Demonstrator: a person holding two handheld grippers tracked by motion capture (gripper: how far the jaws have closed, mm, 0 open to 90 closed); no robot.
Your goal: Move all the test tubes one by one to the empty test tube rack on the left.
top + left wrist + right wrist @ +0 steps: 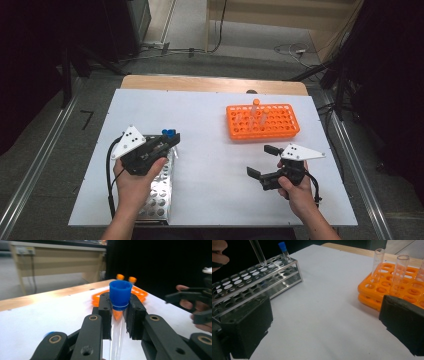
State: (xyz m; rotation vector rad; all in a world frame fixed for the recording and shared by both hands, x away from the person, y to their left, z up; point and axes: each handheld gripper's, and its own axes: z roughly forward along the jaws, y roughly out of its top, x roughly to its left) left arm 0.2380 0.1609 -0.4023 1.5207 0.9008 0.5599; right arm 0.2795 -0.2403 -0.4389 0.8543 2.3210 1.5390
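Note:
My left gripper point(171, 138) is shut on a clear tube with a blue cap point(120, 293), the pads gripping just under the cap point(120, 310). It holds the tube over the far end of a metal rack point(161, 192). In the right gripper view the held tube's point(258, 252) lower end hangs just above the metal rack point(249, 282), where another blue-capped tube point(283, 248) stands. My right gripper point(263, 161) is open with nothing between its jaws point(324, 327), in front of the orange rack point(262, 121).
The orange rack point(387, 287) holds a few clear tubes point(400, 272) at the table's back right. White table surface point(215, 165) lies between the two racks. Beyond the table's far wooden edge point(210, 83) is floor with cables.

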